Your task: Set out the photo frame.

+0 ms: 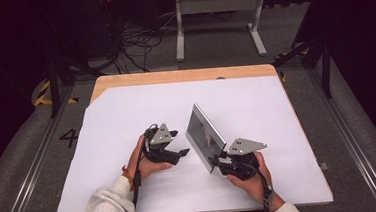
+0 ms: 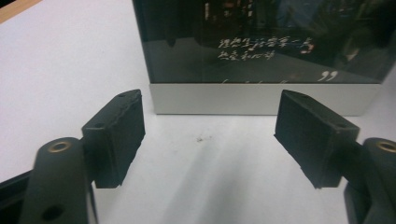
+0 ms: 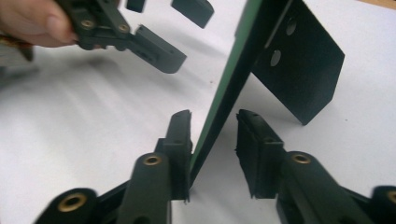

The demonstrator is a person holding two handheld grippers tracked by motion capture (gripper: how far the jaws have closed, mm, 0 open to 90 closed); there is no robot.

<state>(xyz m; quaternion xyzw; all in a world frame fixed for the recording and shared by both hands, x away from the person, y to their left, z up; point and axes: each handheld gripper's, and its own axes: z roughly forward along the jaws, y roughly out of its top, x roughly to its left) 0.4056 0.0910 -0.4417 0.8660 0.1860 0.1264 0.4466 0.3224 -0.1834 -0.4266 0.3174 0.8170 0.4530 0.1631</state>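
left tool: wide open, off frame | right tool: straddles frame's edge, gap one side

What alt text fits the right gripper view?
The right gripper has its black jaws on either side of the edge of a standing picture frame; one pad touches it, the other stands slightly off. The frame's back stand rests on the white table sheet, and the left gripper hovers open beyond.
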